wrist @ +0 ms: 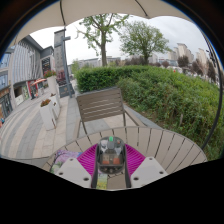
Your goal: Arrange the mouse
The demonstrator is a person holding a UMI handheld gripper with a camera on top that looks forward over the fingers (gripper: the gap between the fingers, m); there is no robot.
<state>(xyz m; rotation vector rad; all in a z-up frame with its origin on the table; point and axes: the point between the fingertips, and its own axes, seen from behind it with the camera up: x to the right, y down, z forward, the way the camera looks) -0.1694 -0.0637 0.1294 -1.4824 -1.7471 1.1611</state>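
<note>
One mouse (110,152) on one magenta mat (90,158) | claw (111,170) spread around it | one chair (102,105) beyond

Gripper (111,168) level, fingers (74,172) spread apart, pointing forward.

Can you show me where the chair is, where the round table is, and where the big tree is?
chair (101,104), gripper view, on the slatted backrest.
round table (172,148), gripper view, on bare slats beside the fingers.
big tree (101,30), gripper view, on the leafy crown above the trunk.
</note>
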